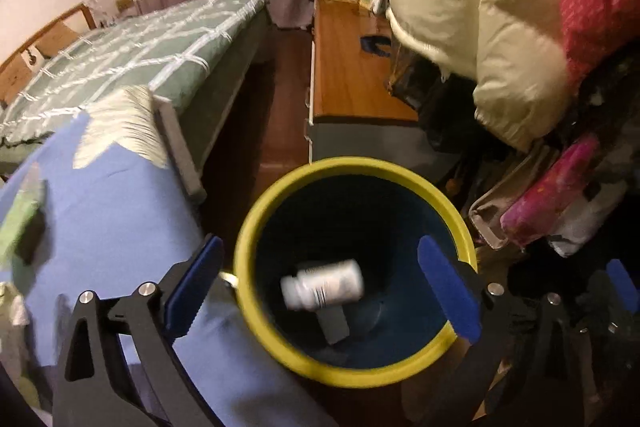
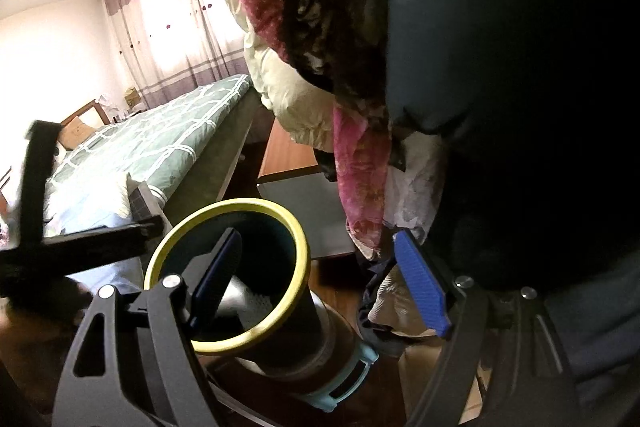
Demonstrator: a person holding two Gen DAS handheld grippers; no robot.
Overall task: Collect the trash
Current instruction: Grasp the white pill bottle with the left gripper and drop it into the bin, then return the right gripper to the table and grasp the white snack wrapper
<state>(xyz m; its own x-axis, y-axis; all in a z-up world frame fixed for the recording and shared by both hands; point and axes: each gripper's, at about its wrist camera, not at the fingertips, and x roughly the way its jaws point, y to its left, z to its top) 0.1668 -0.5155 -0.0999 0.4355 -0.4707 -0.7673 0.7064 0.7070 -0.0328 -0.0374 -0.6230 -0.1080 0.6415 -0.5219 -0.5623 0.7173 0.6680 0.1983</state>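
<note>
only the left wrist view shows the bottle (image 1: 322, 289) inside the bin (image 1: 256, 227).

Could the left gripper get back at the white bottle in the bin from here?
Probably yes: the left gripper hangs open right over the bin, whose mouth is uncovered, and the bottle lies exposed inside, though deep down.

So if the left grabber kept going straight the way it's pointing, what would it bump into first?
Probably the white bottle inside the yellow-rimmed bin. The left gripper stands open above the bin's mouth, nothing between its fingers, aimed down into it. The bottle looks blurred and depth is hard to judge, so it might reach the bin's dark bottom instead.
</note>
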